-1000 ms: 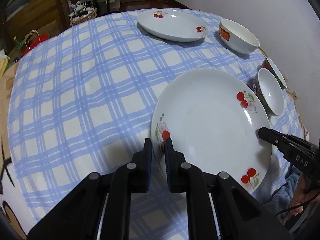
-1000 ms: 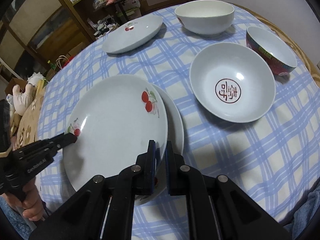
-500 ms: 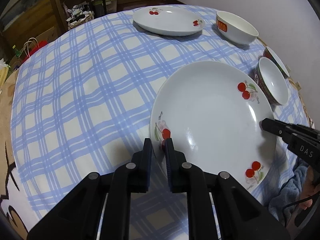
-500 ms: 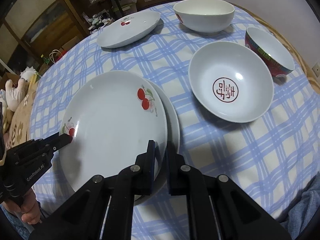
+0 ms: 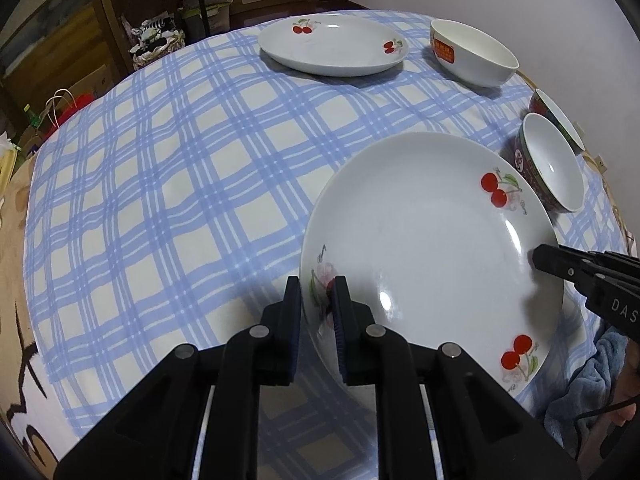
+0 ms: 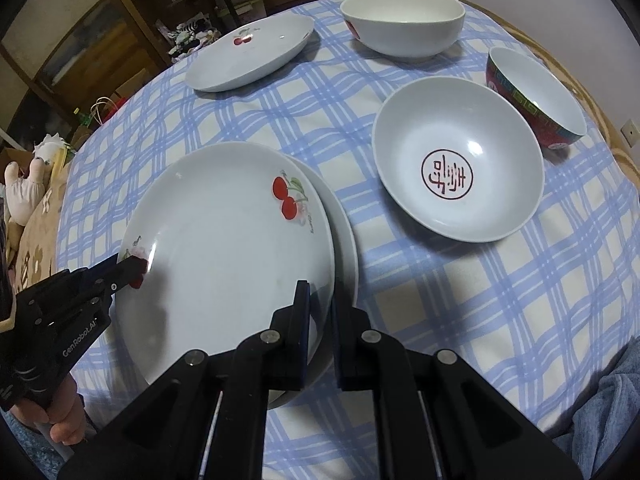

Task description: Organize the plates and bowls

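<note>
Left gripper clamped on near rim of cherry plate; right gripper clamped on opposite rim of same plate. Plate held just above, partly overlapping, lower plate on checked tablecloth. Beyond: third plate, white bowl, seal-marked bowl, red-patterned bowl, all standing apart.

- The cherry plate looks like glazed ceramic, smooth and glossy (lamp glints on it).
- The tablecloth is soft matt checked cloth.
- The left gripper is matt black plastic with small metal pins.
- The shelf is dark wood.
</note>
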Available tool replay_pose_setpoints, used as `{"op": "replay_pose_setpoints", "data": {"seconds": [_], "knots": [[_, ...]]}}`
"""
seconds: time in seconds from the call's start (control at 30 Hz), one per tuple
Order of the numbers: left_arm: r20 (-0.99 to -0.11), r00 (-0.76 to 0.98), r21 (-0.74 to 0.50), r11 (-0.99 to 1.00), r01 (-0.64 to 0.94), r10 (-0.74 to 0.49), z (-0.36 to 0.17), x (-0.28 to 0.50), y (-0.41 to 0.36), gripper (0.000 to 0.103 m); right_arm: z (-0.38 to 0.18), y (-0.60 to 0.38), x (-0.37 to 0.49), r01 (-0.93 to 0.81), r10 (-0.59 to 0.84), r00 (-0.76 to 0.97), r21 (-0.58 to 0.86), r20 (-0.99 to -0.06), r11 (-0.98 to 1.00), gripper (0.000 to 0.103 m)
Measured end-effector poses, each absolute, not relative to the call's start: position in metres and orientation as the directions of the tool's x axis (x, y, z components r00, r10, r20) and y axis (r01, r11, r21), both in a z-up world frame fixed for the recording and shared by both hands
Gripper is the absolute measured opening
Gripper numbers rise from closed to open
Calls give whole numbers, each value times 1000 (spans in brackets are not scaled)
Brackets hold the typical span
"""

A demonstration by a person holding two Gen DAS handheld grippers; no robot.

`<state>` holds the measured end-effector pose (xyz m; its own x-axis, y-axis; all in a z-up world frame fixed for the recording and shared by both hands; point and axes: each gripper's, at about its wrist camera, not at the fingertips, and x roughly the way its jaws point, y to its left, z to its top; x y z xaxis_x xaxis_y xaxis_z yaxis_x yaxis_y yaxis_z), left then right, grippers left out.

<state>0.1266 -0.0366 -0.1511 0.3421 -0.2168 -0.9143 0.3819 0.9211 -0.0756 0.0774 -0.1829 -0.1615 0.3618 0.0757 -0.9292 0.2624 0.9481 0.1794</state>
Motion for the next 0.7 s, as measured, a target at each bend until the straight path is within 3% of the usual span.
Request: {"op": "replay_pose_setpoints", "data": {"seconds": [0.7], "knots": [[-917, 310, -117, 912, 393, -251, -148, 124, -34, 15, -160, -190, 77, 278, 89, 370, 201, -925, 939, 10]]}}
